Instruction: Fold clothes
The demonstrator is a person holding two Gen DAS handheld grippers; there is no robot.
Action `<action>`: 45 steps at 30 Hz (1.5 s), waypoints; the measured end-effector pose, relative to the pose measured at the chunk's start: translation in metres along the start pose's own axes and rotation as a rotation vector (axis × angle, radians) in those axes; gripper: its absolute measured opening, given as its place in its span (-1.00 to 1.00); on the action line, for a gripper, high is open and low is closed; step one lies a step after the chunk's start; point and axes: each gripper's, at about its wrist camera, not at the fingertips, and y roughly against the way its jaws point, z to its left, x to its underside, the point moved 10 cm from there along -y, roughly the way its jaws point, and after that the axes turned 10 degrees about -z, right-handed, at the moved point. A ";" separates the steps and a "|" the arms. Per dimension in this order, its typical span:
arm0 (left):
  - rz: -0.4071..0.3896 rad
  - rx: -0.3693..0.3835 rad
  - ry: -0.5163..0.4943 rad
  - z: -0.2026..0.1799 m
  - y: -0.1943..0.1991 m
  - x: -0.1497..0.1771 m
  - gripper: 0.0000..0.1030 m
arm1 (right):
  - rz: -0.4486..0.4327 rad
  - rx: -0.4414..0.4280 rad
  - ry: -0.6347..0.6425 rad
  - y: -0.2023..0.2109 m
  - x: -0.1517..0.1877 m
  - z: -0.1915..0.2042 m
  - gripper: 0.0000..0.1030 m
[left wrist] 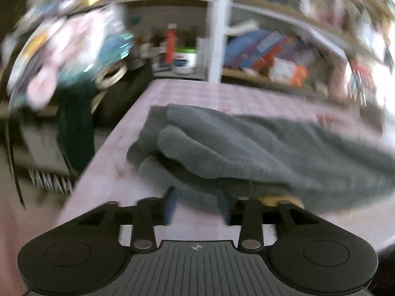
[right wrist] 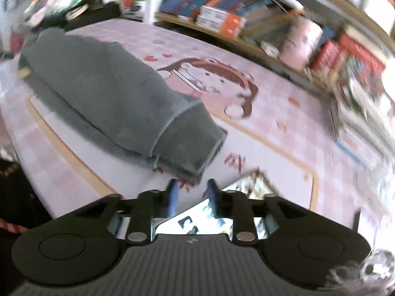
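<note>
A grey fleece garment [left wrist: 246, 148] lies folded into a long bundle on the pink printed table cover [left wrist: 185, 93]. In the left wrist view my left gripper [left wrist: 197, 197] is open, its blue fingers [left wrist: 170, 204] set wide apart at the garment's near edge, with cloth resting at the tips. In the right wrist view the same garment [right wrist: 103, 93] runs away to the far left, and its stitched cuff end [right wrist: 187, 145] lies just ahead of my right gripper [right wrist: 192, 187]. That gripper is open with nothing between its fingers. Both views are blurred by motion.
Shelves packed with books [right wrist: 222, 7] line the far side of the table, with a white post [left wrist: 217, 29] between them. The table's left edge [left wrist: 103, 153] drops to a cluttered floor. A printed card [right wrist: 246, 187] lies under the right gripper. A tan object [left wrist: 281, 201] peeks from under the garment.
</note>
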 end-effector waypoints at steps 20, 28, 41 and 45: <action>-0.023 0.053 0.700 0.035 -0.074 -0.007 -0.57 | -0.001 -0.174 -1.213 -0.039 0.004 -0.036 -0.14; -0.246 0.153 0.639 0.021 -0.041 -0.080 -0.89 | -0.211 -0.124 -1.015 -0.015 -0.061 -0.049 -0.90; -0.067 0.045 0.726 0.057 -0.047 0.020 -0.88 | -0.152 -0.110 -0.922 -0.015 -0.057 -0.035 -0.89; -0.052 0.014 0.654 0.055 -0.041 0.014 -0.81 | -0.040 -0.121 -0.964 -0.031 -0.033 -0.023 -0.49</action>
